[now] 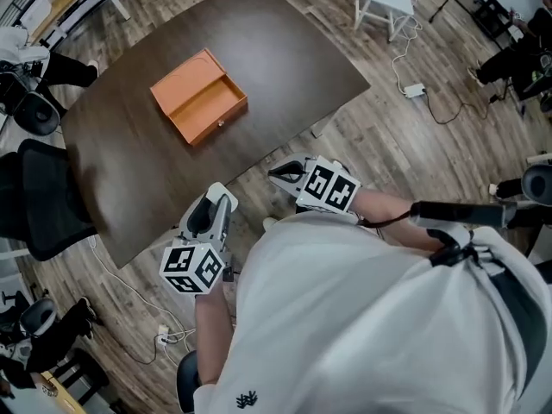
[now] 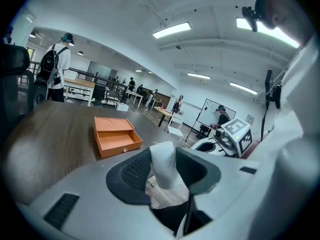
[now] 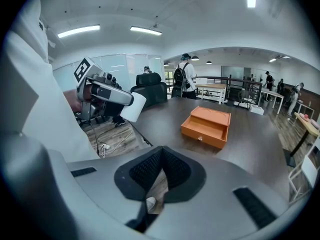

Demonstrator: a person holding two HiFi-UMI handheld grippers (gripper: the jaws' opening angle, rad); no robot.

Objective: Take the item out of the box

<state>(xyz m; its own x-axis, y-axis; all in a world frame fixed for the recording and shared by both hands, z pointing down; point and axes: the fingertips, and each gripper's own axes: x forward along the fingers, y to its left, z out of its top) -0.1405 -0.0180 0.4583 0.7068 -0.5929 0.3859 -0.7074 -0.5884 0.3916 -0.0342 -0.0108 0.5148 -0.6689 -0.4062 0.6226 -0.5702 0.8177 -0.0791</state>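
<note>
The left gripper [image 2: 163, 159] clamps a smooth white roll [image 3: 133, 107], held off the table's near edge, over the plank floor [image 1: 388, 136]. The right gripper [image 3: 162, 151] is pinched together, empty. Well ahead, the rectangular orange box [image 1: 200, 97], its drawer pulled out, sits on the dark wooden table [image 1: 285, 50] with bare room all round.

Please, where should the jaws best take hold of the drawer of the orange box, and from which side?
Grip the small round knob at the middle of the drawer front, coming from the table edge nearest the person. The drawer stands pulled out toward that edge, and its flat front panel offers nothing else to pinch.
</note>
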